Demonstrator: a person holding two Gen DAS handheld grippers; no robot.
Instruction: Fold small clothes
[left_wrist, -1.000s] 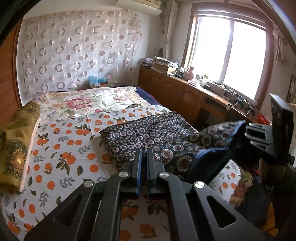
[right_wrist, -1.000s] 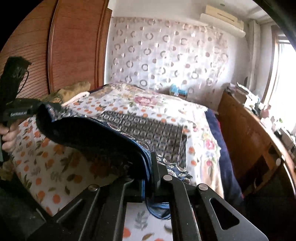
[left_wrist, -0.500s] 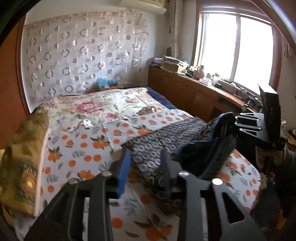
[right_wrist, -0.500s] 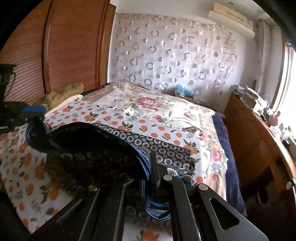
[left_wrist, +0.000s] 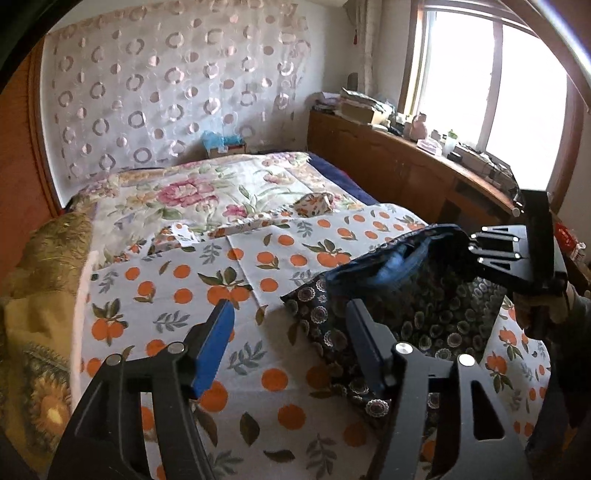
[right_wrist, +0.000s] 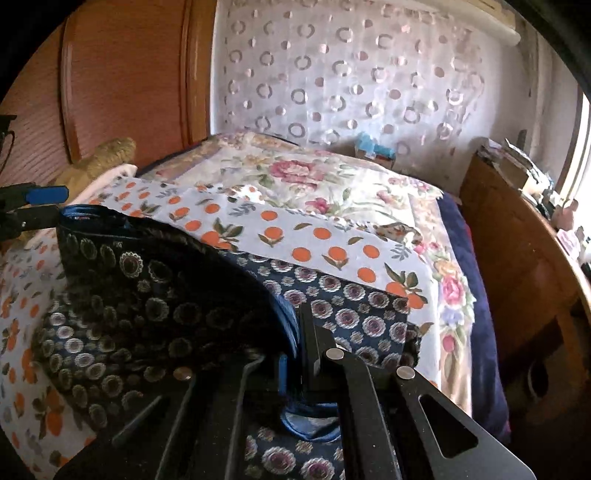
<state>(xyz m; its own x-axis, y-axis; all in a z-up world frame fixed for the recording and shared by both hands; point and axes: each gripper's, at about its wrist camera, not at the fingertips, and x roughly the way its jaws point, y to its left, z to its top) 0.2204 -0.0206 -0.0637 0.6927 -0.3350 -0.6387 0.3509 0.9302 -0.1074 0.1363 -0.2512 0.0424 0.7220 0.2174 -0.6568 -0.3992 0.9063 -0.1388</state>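
Note:
A dark navy garment with a round flower print (left_wrist: 413, 314) lies folded over on the orange-print sheet (left_wrist: 177, 291) of the bed. It also shows in the right wrist view (right_wrist: 147, 295). My left gripper (left_wrist: 291, 325) is open and empty, its jaws wide apart just left of the garment's near edge. My right gripper (right_wrist: 295, 343) is shut on the garment's blue-lined edge and holds it slightly lifted. The right gripper also shows in the left wrist view (left_wrist: 469, 245) at the right. The left gripper's blue pad shows at the left edge of the right wrist view (right_wrist: 48, 194).
A mustard-yellow pillow (left_wrist: 40, 295) lies at the bed's left side. A floral quilt (left_wrist: 207, 192) covers the far half. A small folded cloth (left_wrist: 314, 203) sits on it. A wooden cabinet (left_wrist: 406, 166) with clutter runs under the window on the right.
My left gripper let go of the garment, opened wide and drew back to the left. My right gripper kept its hold and carried the edge over, laying the garment folded on the bed.

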